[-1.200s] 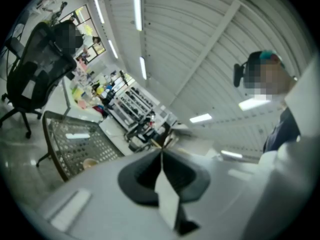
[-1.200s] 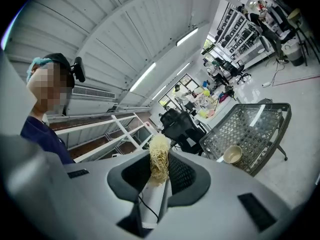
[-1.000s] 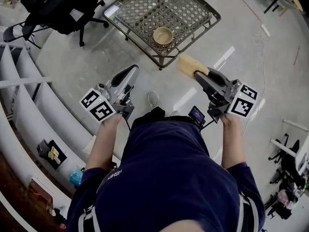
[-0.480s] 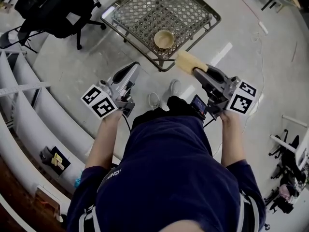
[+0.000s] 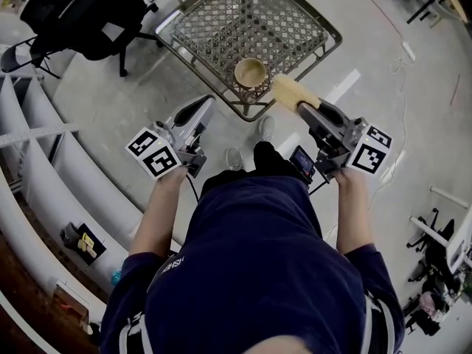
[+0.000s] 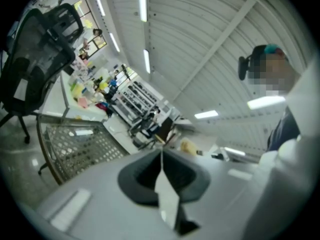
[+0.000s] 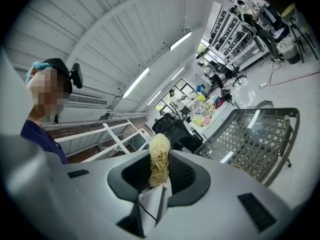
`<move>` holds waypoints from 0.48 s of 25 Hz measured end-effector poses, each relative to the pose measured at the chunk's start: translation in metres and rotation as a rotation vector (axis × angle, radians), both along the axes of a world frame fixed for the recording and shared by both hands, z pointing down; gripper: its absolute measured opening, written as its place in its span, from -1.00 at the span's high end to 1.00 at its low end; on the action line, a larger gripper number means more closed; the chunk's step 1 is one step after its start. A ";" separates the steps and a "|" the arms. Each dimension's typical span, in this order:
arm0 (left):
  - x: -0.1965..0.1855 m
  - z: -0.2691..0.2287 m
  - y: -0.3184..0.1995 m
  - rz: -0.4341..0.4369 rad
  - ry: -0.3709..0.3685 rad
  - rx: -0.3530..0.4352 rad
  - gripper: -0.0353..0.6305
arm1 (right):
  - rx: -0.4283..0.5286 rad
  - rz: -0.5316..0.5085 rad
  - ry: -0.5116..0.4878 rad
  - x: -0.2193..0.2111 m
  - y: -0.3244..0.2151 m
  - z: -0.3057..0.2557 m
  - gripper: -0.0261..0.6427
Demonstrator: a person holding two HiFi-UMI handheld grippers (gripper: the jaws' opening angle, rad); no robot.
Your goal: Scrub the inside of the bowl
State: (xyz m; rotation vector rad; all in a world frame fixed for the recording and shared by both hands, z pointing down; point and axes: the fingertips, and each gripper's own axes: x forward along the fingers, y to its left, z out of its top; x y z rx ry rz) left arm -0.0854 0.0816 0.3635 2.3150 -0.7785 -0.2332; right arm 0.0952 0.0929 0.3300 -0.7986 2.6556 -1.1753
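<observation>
A tan bowl (image 5: 250,72) stands on the metal mesh table (image 5: 221,21), near its front corner. My right gripper (image 5: 301,103) is shut on a yellow fibrous scrubber (image 5: 293,91), held in the air just right of the bowl and the table corner. In the right gripper view the scrubber (image 7: 159,158) stands up between the closed jaws. My left gripper (image 5: 204,103) is shut with nothing in it and hovers left of the table corner, over the floor. The left gripper (image 6: 161,156) points upward toward the ceiling, with the table (image 6: 75,144) at lower left.
A black office chair (image 5: 88,13) stands left of the table. White shelving (image 5: 29,168) runs along the left side. The person's shoes (image 5: 267,129) are on the grey floor below the table. More chairs (image 5: 435,271) sit at the right edge.
The person has stepped toward the table. My right gripper with the scrubber has come closer to the bowl. The left gripper stays shut and has barely shifted.
</observation>
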 end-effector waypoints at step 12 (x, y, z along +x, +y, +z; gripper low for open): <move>0.038 0.064 -0.067 -0.054 -0.142 -0.100 0.85 | -0.044 -0.114 -0.009 0.031 -0.075 0.029 0.68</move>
